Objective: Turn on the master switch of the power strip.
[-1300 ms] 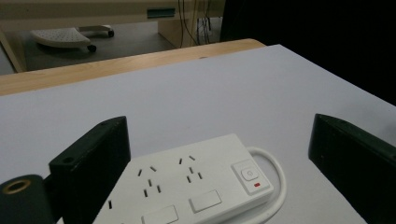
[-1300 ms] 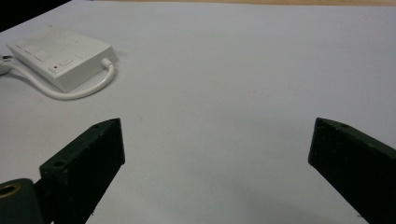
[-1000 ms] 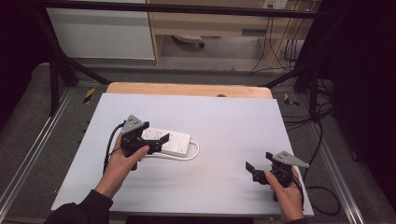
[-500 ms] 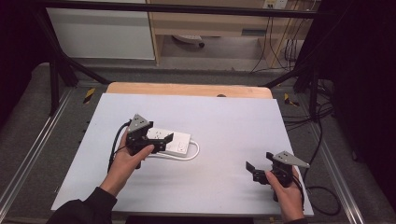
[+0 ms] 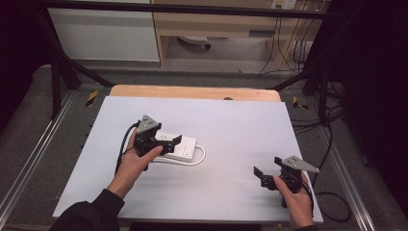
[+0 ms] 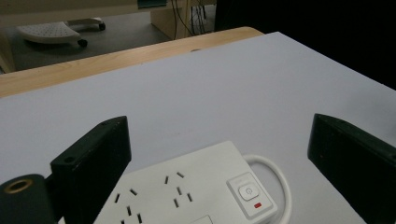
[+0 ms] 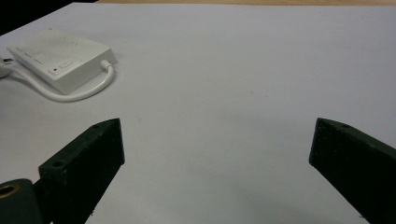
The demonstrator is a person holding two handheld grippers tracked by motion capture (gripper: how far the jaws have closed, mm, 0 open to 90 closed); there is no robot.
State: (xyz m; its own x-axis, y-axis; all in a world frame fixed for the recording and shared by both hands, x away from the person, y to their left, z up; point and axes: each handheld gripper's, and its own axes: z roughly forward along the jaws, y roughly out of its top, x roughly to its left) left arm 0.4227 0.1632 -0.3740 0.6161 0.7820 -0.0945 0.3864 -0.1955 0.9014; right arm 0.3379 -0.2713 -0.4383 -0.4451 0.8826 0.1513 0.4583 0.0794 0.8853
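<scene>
Large pale grey table mat (image 5: 240,125) covers the wooden table. White rectangular plastic power strip (image 5: 178,146) with its looped white cable (image 5: 197,159) lies left of centre in the high view, flat, unlifted. Left gripper (image 5: 166,143) hovers over the strip, jaws spread wide, gripping nothing; the strip's red-marked switch (image 6: 247,193) sits between them. Right gripper (image 5: 262,177), lower right, wide open, empty, well apart. Grasp not yet made; judging approach stage, everything else left.
</scene>
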